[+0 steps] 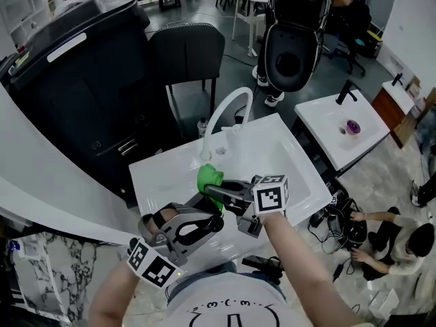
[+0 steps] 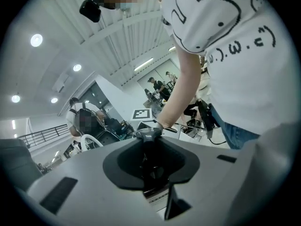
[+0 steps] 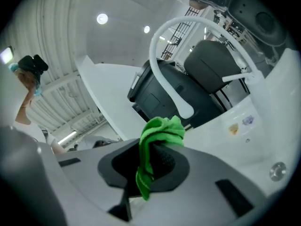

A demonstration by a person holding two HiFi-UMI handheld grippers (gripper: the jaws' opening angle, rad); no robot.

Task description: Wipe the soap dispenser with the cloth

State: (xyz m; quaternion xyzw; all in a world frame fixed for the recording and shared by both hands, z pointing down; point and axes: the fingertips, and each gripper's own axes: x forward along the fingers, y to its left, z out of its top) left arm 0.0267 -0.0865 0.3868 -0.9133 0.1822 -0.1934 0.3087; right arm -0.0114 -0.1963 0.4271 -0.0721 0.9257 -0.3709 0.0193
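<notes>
A bright green cloth is bunched between the jaws of my right gripper, which is shut on it over the white sink. In the right gripper view the cloth hangs from the right gripper just below the faucet's spout. My left gripper sits close below and left of it. In the left gripper view the left gripper is shut on a dark soap dispenser with a pump head on top. The head view shows only a dark shape between those jaws.
A white arched faucet stands at the back of the white sink. Behind it are a black bin and a dark chair. A second sink is at the right, with a person seated on the floor near cables.
</notes>
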